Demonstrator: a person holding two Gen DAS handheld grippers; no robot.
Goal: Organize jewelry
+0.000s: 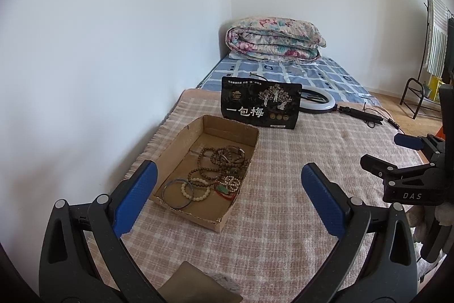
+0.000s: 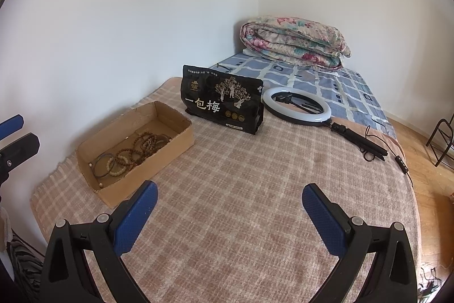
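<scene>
Left claw (image 1: 228, 195) was spread wide and held nothing, hovering above the plaid blanket (image 1: 283, 189) on the bed. Just ahead of it and a little toward its left finger sat the cardboard box (image 1: 238, 203), shallow and open-topped, with the jewelry (image 1: 218, 169) heaped inside: brown bead strands tangled at the far end, a dark bangle (image 1: 177, 193) and a pale bead bracelet (image 1: 187, 188) nearer the claw. The box's long axis ran from near-right to far-left away from the claw. Beyond it stood a black snack bag (image 1: 261, 107). The right claw's body showed far out to the right.

As a judgement, the bead strands looked interlocked, so pinching one could drag several out together, or tip the light box.

Right claw (image 2: 229, 200) was likewise released and empty, over bare blanket (image 2: 255, 175). The cardboard box (image 2: 167, 152) lay well to its left and forward, its long axis slanting from near-left toward the far right, pointing roughly at the snack bag (image 2: 222, 100). The jewelry (image 2: 133, 152) rested low behind the near wall, partly hidden. A ring light (image 2: 296, 107) lay ahead to the right. Reaching over that wall at a flat angle could snag the rim and shove the box across the soft blanket.
</scene>
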